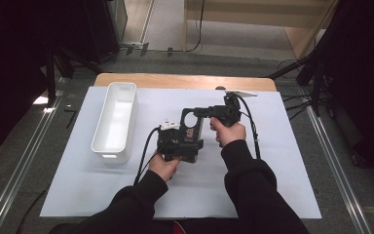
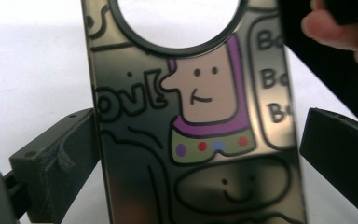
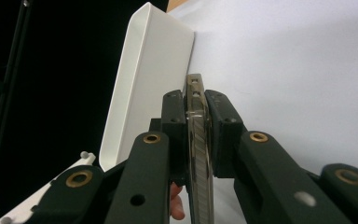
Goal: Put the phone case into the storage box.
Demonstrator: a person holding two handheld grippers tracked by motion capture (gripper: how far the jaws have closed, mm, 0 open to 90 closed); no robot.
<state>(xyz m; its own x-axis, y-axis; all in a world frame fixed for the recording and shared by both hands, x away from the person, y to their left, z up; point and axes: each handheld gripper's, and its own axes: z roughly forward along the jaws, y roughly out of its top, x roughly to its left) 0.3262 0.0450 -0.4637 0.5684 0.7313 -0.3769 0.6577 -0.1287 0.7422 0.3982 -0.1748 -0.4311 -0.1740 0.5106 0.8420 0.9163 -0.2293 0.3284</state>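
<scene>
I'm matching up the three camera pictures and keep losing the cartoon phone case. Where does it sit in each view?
High view: the phone case is at table centre, held up between the two grippers.
Left gripper view: its printed back faces the camera, centre frame, between the open jaws.
Right gripper view: seen edge-on, clamped between the jaws.
Shared landmark: the white bin, left of the case from above, behind it in the right gripper view.
</scene>
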